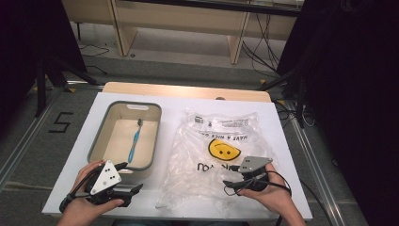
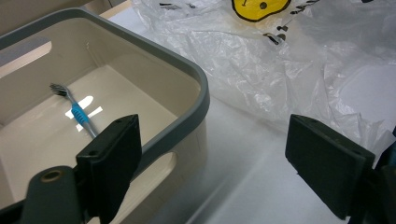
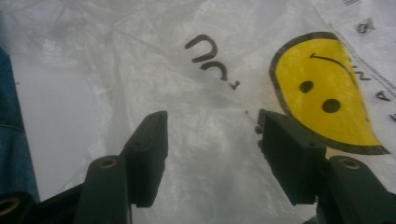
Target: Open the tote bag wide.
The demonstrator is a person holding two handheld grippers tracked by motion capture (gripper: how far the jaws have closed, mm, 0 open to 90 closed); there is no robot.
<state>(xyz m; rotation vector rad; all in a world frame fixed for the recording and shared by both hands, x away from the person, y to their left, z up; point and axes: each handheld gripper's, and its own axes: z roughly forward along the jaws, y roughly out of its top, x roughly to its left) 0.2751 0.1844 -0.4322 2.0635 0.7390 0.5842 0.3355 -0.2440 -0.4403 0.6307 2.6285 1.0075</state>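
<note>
A grey-rimmed beige bin (image 1: 100,128) stands on the left half of the white table top. A blue toothbrush (image 1: 134,143) lies inside it, bristles at the far end. A crumpled clear plastic bag (image 1: 197,160) with a yellow smiley face (image 1: 224,149) lies flat to the bin's right. My left gripper (image 1: 129,177) is open at the bin's near right corner; in its own view the bin rim (image 2: 196,79), toothbrush (image 2: 77,112) and bag (image 2: 261,60) lie beyond the empty left gripper (image 2: 210,135). My right gripper (image 1: 229,178) is open just above the bag (image 3: 140,60), left of the smiley (image 3: 322,93).
The white sheet (image 1: 282,155) covers a wooden table whose far edge (image 1: 188,90) shows. Black stand legs (image 1: 70,70) and cables (image 1: 263,52) stand on the floor on both sides, and a "5" mark (image 1: 61,121) is on the floor at the left. Blue cloth (image 3: 9,140) sits at the table's near edge.
</note>
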